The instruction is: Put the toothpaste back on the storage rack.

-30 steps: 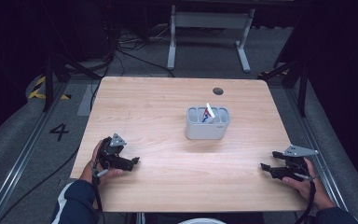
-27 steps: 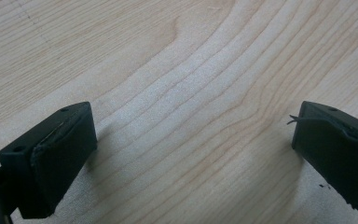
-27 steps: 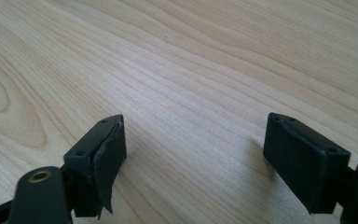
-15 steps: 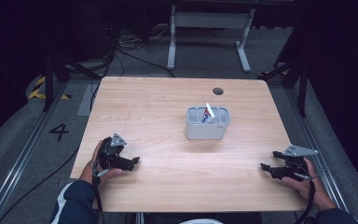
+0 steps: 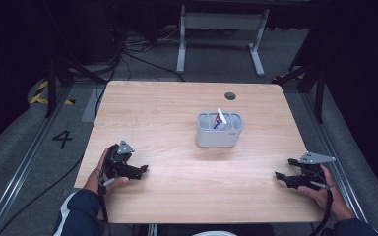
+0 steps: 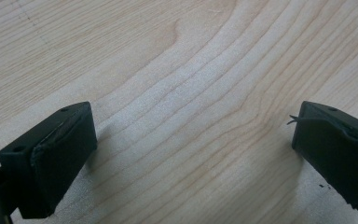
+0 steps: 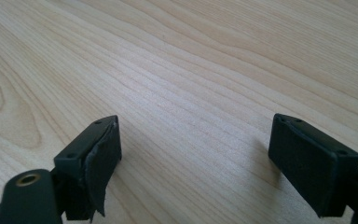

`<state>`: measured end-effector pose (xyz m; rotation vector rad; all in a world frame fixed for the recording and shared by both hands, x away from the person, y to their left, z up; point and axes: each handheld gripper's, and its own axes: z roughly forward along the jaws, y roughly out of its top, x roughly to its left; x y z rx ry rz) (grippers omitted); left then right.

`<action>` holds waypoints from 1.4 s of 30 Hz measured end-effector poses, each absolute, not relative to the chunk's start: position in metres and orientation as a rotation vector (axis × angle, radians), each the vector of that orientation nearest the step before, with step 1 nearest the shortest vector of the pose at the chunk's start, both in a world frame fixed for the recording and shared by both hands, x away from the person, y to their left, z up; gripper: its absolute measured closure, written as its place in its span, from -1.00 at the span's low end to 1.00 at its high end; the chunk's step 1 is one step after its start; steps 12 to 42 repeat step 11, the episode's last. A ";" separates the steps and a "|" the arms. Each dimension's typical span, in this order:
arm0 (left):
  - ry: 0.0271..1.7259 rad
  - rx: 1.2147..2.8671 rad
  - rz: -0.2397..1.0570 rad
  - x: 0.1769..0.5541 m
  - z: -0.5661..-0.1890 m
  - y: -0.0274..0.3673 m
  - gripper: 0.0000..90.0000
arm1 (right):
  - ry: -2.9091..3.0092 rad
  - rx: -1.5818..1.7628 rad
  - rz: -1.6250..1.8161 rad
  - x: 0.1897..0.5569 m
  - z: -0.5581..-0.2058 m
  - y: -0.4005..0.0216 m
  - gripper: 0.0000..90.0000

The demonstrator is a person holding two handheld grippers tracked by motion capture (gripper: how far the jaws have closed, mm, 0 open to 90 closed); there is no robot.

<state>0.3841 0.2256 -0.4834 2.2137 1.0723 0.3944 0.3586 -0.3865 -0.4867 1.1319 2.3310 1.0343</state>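
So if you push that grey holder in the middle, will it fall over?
Probably not. The grey holder looks squat and wider than tall, sitting flat on the table, so it should slide instead. The white thing poking out leans loosely and may wobble. It looks like light plastic.

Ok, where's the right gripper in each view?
High view: right gripper, lower right of the table.
Right gripper view: its jaws at the bottom corners, just been opening, nothing between them.
Left gripper view: left gripper, own jaws over bare wood.
Shared landmark: the table's wood grain.
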 end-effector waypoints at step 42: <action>1.062 2.218 0.413 0.385 -0.483 0.226 -1.00 | 2.334 1.131 1.033 0.360 -0.487 -0.387 -0.64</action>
